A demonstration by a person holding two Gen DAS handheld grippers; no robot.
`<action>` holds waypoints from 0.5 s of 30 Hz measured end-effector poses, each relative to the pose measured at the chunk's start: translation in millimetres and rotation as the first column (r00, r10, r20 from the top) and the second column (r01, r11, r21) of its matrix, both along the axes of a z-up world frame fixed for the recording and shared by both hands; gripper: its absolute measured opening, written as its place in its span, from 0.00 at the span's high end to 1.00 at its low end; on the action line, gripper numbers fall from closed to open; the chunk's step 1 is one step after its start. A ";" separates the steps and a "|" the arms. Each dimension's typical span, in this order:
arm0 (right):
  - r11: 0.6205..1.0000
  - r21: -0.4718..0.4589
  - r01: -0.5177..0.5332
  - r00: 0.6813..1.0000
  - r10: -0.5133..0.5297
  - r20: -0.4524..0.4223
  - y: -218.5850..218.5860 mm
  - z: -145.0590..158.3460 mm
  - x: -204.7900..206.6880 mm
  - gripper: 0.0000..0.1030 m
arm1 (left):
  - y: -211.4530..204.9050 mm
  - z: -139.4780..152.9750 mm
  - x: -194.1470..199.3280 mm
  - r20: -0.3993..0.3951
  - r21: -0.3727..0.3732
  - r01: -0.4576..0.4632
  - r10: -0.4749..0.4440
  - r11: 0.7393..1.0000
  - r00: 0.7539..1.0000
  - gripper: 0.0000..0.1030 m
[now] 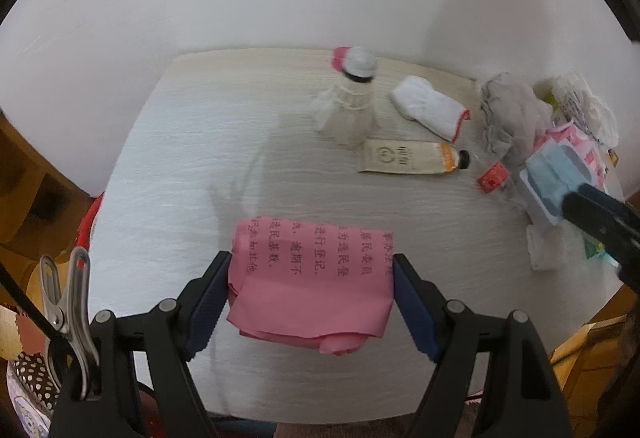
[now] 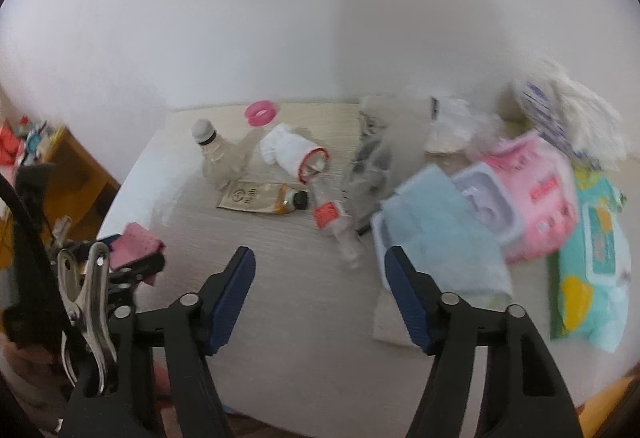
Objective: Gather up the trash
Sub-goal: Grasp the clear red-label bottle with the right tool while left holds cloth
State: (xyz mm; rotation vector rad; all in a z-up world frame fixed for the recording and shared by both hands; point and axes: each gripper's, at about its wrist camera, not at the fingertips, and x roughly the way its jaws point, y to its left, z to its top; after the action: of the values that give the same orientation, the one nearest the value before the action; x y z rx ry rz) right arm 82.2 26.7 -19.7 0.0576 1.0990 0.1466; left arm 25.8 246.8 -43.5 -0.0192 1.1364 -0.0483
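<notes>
My left gripper (image 1: 312,294) is clamped on a folded pink paper sheet printed with black characters (image 1: 310,290), both blue pads pressing its side edges just above the pale wood-grain table (image 1: 180,158). My right gripper (image 2: 320,296) stands partly open with nothing between its pads; its right finger overlaps a light blue face mask (image 2: 436,238), though I cannot tell whether they touch. Farther back on the table lie a crushed clear plastic bottle with a white cap (image 1: 352,94), a beige tube with an orange band (image 1: 412,157), a rolled white sock with red trim (image 1: 430,110) and a pink wet-wipe pack (image 2: 536,194).
</notes>
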 end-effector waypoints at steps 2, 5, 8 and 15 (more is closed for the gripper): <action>0.999 -0.020 -0.031 0.999 0.030 -0.015 7.8 -8.0 10.3 0.44 | 7.9 0.1 -1.2 0.000 -0.001 -0.010 0.010 1.000 1.000 0.21; 0.997 -0.057 -0.059 0.997 0.056 -0.046 10.5 -21.7 21.7 0.52 | 16.7 -2.1 -2.2 -0.002 -0.006 -0.022 0.022 1.000 1.000 0.21; 0.993 -0.093 -0.079 0.994 0.071 -0.079 14.4 -36.0 33.1 0.56 | 25.8 -3.9 -4.4 -0.003 -0.009 -0.033 0.033 0.999 0.999 0.21; 0.985 -0.142 -0.098 0.986 0.076 -0.150 16.4 -63.1 53.4 0.63 | 42.1 -8.7 -4.5 -0.011 -0.025 -0.053 0.053 0.998 0.999 0.21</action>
State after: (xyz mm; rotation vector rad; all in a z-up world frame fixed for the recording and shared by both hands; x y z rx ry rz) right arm 135.6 43.1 -82.9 -0.1161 1.2549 0.1397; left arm 21.2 288.9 -52.2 -0.0722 1.1454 -0.0152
